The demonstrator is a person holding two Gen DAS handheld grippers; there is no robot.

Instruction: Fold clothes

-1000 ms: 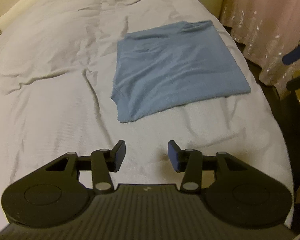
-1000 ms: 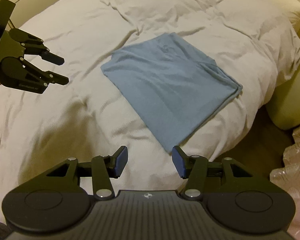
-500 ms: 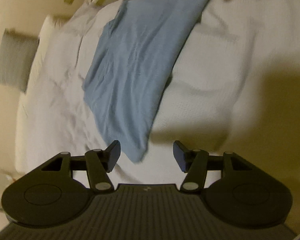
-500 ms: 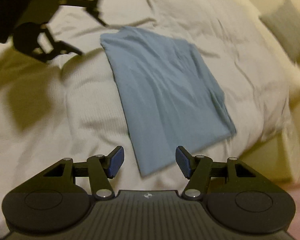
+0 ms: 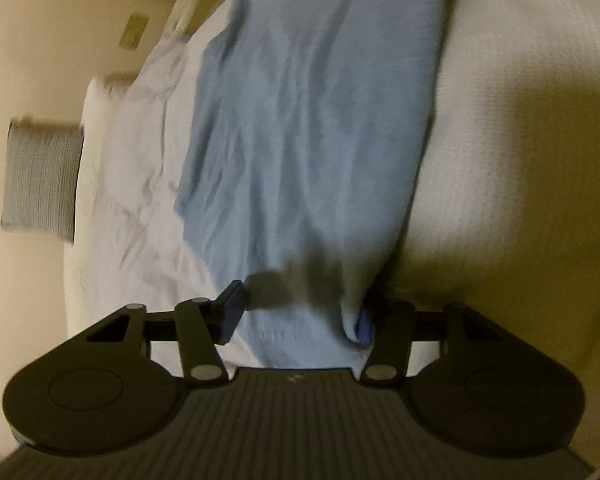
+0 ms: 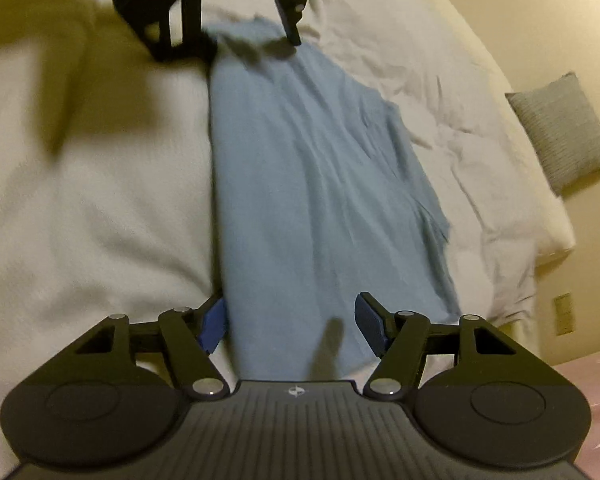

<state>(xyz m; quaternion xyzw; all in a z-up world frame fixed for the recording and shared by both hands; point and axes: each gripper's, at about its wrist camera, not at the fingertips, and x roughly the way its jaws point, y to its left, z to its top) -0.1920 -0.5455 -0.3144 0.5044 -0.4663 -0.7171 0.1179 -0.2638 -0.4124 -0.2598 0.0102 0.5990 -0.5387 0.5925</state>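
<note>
No readable text. My left gripper [image 5: 296, 312] and right gripper [image 6: 292, 322] are both spread wide, each straddling a corner of the blue cloth [image 6: 320, 184] at 12 o'clock, not pinching.

A: What colour is the cloth [image 6: 324, 184]?
B: Plain light blue, no print, lying on a white bedcover [image 6: 92, 216] with a fine woven texture.
A: And the pillow [image 6: 564, 132] beyond the cloth?
B: Grey, with thin ribbing (blurred in the left view).
A: The grippers?
B: Black frames; the right gripper [image 6: 294, 326] has dark blue pads [image 6: 370, 326], and so does the left gripper [image 5: 298, 314].
A: The wall [image 5: 48, 40] past the pillow?
B: Cream.
</note>
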